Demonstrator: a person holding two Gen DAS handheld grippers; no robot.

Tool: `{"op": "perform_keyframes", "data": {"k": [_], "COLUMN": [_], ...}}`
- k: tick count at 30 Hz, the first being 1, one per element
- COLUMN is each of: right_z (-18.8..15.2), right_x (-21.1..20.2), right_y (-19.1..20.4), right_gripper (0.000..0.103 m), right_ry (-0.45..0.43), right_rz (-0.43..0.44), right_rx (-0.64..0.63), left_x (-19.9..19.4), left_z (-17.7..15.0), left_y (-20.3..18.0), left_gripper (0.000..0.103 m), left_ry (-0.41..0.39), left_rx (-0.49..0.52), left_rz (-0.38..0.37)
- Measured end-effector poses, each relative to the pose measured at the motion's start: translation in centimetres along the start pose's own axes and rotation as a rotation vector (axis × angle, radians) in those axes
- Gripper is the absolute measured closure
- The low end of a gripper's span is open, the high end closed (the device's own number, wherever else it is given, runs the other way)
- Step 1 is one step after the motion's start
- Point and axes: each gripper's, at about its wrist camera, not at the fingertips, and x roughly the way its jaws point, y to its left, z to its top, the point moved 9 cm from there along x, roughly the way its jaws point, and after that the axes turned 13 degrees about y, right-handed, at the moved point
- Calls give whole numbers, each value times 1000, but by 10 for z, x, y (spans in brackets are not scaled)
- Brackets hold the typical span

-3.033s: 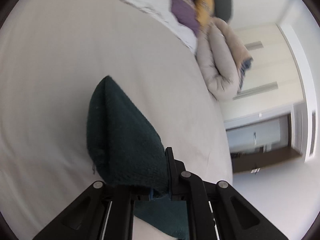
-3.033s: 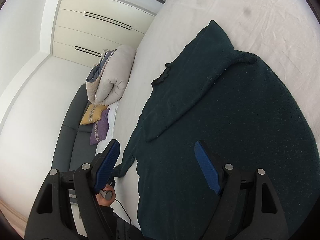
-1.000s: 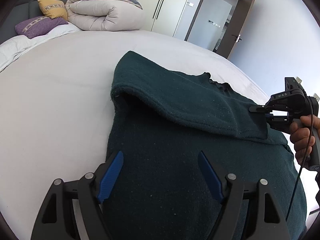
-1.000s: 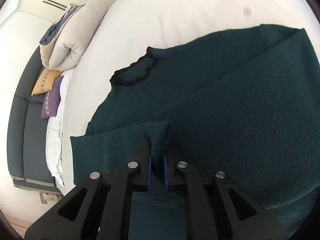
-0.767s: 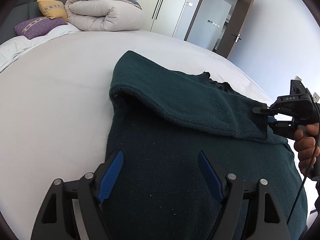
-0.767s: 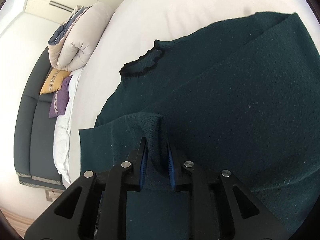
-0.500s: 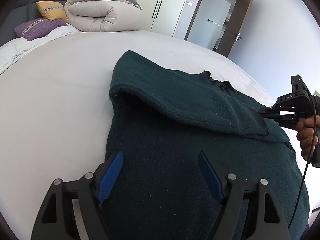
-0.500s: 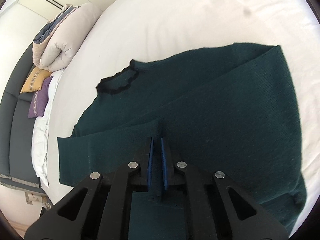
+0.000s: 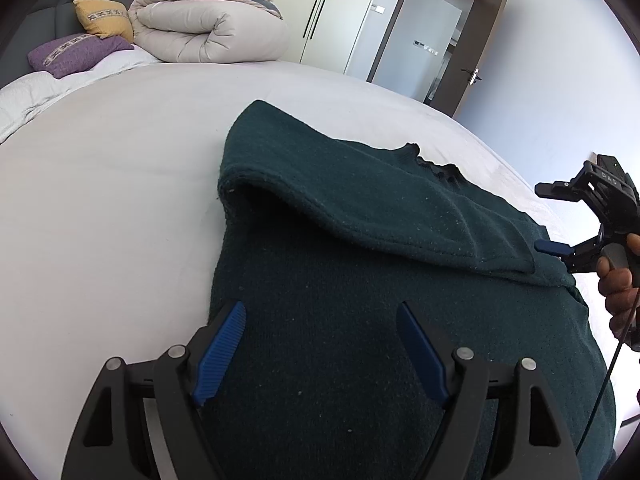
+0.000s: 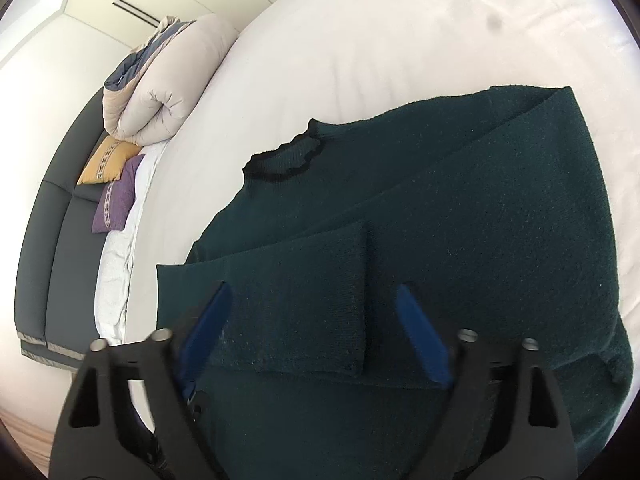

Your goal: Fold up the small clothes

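Your right gripper point(image 10: 312, 328) has just opened, releasing the sleeve point(image 10: 296, 300), which lies crosswise on the sweater point(image 9: 360, 320); your left gripper point(image 9: 320, 356) hangs open nearer the hem.

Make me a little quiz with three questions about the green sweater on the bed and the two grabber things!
1. True or false: the right gripper is clamped on the sleeve.
2. Which cushion lies nearer the folded duvet: A) the purple cushion, B) the yellow cushion?
3. Fill in: the dark green sweater lies on a white ____.

Key:
1. False. Its jaws have just been opening and stand wide; the sleeve lies flat across the sweater's body, released.
2. B.
3. Bed. The left gripper is also open, above the sweater's lower part.
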Motion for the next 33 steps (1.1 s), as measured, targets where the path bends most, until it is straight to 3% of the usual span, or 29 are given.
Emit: {"op": "perform_keyframes", "data": {"k": [3, 4, 5, 7, 8, 12, 13, 14, 21, 33], "right_z": [5, 1, 0, -3, -6, -5, -4, -4, 14, 30], "right_x": [6, 10, 17, 37, 43, 59, 61, 62, 37, 33], "right_y": [-14, -14, -13, -10, -9, -3, -3, -4, -18, -43], "right_gripper": [17, 22, 37, 57, 64, 74, 89, 96, 97, 97], "right_ry": [22, 40, 67, 117, 128, 137, 141, 141, 71, 67], "right_rz": [29, 55, 77, 58, 38, -44, -79, -108, -199, -310], "right_rx": [70, 88, 91, 77, 70, 33, 23, 14, 16, 14], "left_x": [0, 0, 0, 0, 0, 0, 0, 0, 0, 0], "left_z": [0, 0, 0, 0, 0, 0, 0, 0, -1, -1], "left_y": [0, 0, 0, 0, 0, 0, 0, 0, -1, -1], "left_gripper": [23, 23, 23, 23, 23, 23, 23, 23, 23, 23], "left_ry": [0, 0, -1, -2, -2, -2, -3, -3, -3, -3], "left_rx": [0, 0, -1, -3, -3, -4, -4, -4, -4, -5], "left_rz": [0, 0, -2, -6, -7, -7, -8, -9, -9, -9]}}
